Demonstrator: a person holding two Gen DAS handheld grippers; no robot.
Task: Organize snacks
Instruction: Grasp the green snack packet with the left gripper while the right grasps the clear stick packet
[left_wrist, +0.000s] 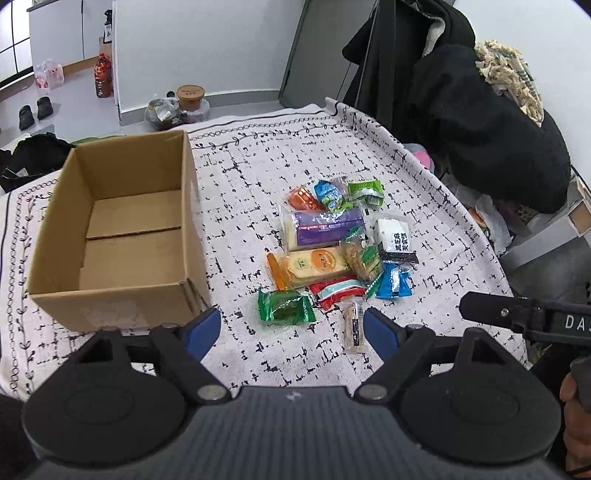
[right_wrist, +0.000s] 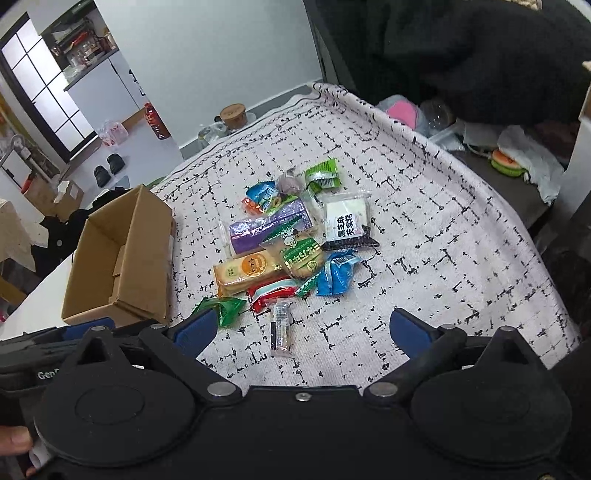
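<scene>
The sorting has yet to begin: both the left claw and right claw hang wide and empty over the snack pile mid-bench, the cardboard box empty beside it; next, one claw must close on the near slim bar

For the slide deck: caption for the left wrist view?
Open left claw above a snack pile on a patterned cloth, empty box alongside.
</scene>
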